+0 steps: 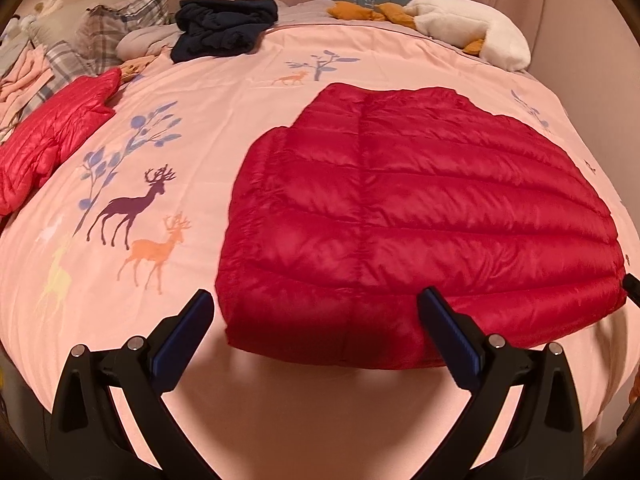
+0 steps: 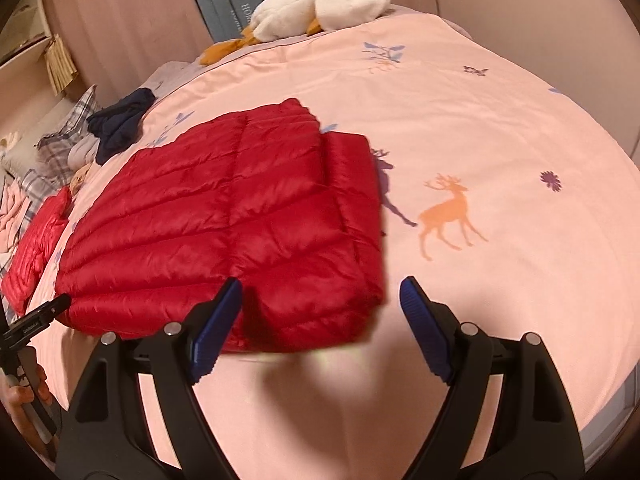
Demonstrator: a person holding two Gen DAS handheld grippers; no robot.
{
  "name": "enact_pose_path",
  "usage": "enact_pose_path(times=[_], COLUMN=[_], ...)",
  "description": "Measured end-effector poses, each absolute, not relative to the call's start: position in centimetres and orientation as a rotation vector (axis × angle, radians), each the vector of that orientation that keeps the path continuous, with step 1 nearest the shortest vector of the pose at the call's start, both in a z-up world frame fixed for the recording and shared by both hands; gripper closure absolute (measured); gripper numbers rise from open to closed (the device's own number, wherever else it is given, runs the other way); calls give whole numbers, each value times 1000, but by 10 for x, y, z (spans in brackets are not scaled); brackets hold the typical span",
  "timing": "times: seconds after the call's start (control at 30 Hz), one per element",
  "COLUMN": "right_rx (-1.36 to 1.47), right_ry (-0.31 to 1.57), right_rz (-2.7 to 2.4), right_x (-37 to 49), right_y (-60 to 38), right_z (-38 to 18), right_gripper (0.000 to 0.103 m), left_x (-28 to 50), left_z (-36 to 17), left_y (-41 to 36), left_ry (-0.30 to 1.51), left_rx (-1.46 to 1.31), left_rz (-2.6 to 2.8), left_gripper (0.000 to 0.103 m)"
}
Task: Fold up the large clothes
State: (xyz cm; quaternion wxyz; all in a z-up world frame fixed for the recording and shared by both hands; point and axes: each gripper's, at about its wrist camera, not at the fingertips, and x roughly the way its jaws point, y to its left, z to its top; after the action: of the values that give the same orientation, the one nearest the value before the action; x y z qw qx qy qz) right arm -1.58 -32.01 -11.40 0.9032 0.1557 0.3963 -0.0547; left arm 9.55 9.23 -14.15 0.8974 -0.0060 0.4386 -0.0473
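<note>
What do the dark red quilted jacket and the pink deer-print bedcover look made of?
Dark red quilted jacket: likely thin nylon or polyester shell with padded filling; it is glossy, with puffy stitched channels. Pink deer-print bedcover: probably woven cotton; it is matte, with fine creases.

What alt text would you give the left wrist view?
A folded red puffer jacket lies on a pink deer-print bedspread, just ahead of the open left gripper. A second red jacket lies at the left, a dark garment behind.
</note>
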Motion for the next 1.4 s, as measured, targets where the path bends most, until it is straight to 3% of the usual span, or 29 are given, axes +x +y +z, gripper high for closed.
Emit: enact_pose_path(times=[0.47, 0.63, 1.1, 1.4], right_rx=[244, 196, 159, 87], right_ry=[717, 685, 540, 388], right_rz=[-103, -101, -77, -49], right_x=[-25, -30, -50, -81], right_y=[-299, -290, -259, -229], right_z=[-69, -44, 58, 109], right_gripper=[15, 2, 2, 2], left_x=[81, 73, 22, -17], left_z=[-109, -81, 46, 91], left_y=[95, 93, 65, 42], left_ry=[837, 786, 561, 431], left_rx=[24, 35, 59, 86], left_rz=[-36, -15, -102, -89], left_gripper=[1, 1, 1, 1])
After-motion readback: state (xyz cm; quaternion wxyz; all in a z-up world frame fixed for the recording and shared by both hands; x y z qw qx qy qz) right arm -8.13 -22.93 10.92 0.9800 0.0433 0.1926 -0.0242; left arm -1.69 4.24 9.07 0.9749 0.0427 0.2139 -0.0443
